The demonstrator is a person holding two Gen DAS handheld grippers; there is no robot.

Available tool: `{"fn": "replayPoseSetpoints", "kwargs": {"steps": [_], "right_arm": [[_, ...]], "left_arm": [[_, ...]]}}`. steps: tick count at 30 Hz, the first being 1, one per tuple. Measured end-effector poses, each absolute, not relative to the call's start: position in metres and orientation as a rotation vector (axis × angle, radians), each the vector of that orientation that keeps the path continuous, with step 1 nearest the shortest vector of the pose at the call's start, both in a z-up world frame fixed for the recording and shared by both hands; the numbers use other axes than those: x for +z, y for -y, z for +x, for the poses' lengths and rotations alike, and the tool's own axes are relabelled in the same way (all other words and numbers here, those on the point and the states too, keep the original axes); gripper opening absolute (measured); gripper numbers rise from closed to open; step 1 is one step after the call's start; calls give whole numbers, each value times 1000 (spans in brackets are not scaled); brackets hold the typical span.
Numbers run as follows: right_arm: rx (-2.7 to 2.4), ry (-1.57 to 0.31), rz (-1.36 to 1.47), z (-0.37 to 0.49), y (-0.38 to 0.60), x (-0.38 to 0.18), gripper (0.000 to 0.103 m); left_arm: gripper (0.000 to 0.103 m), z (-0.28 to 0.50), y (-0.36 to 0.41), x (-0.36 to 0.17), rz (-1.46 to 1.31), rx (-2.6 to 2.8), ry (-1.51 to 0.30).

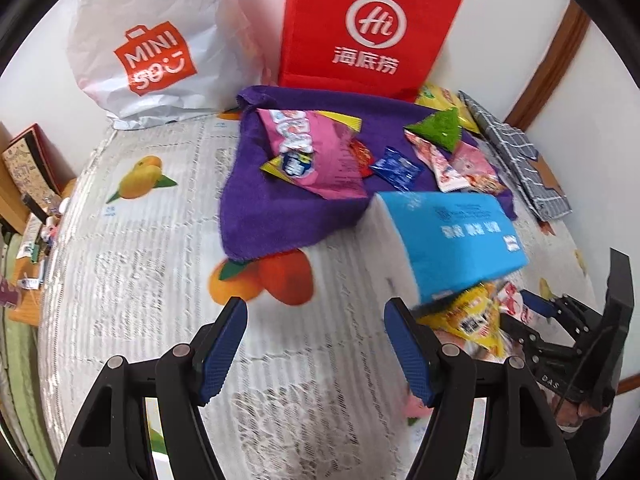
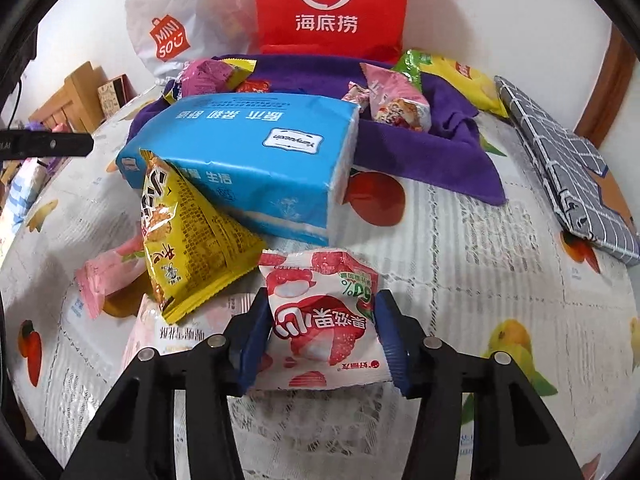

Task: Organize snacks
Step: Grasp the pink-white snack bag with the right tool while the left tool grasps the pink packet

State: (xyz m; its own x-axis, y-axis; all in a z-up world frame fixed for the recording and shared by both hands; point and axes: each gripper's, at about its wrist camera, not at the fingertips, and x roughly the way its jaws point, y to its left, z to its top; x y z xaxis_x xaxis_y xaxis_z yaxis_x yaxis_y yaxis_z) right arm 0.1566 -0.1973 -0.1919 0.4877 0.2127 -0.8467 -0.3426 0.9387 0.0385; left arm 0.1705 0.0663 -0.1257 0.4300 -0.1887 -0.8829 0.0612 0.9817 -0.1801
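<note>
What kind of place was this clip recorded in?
Probably a room in a home: a table under a fruit-print lace tablecloth, shopping bags from Miniso and Haidilao against a white wall, and cluttered wooden furniture to one side.

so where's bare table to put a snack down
Free: the tablecloth left of the purple towel, below the white bag; also the strip between towel and grey pouch. Crowded: on the towel, and around the tissue pack by the right gripper.

A home: a counter under a fruit-print lace cloth [image 1: 132,264], shopping bags [image 1: 148,44] against the white wall, a cluttered wooden shelf [image 1: 24,200] beside it.
</note>
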Motion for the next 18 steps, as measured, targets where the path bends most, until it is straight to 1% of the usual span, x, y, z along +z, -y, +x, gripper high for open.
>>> {"fn": "replayPoseSetpoints", "kwargs": {"steps": [7,13,18], "right_arm": [[290,-977,-62,150,224,-182,50],[254,-944,-46,139,242,-172,50],[236,-928,-30,131,255,-167,50]], "left_arm": [[69,155,-43,-133,-109,-210,-1129],[69,143,-17,-145,-127,-290,-1164],[69,135,4,-148,-87,-323,-1169]]}}
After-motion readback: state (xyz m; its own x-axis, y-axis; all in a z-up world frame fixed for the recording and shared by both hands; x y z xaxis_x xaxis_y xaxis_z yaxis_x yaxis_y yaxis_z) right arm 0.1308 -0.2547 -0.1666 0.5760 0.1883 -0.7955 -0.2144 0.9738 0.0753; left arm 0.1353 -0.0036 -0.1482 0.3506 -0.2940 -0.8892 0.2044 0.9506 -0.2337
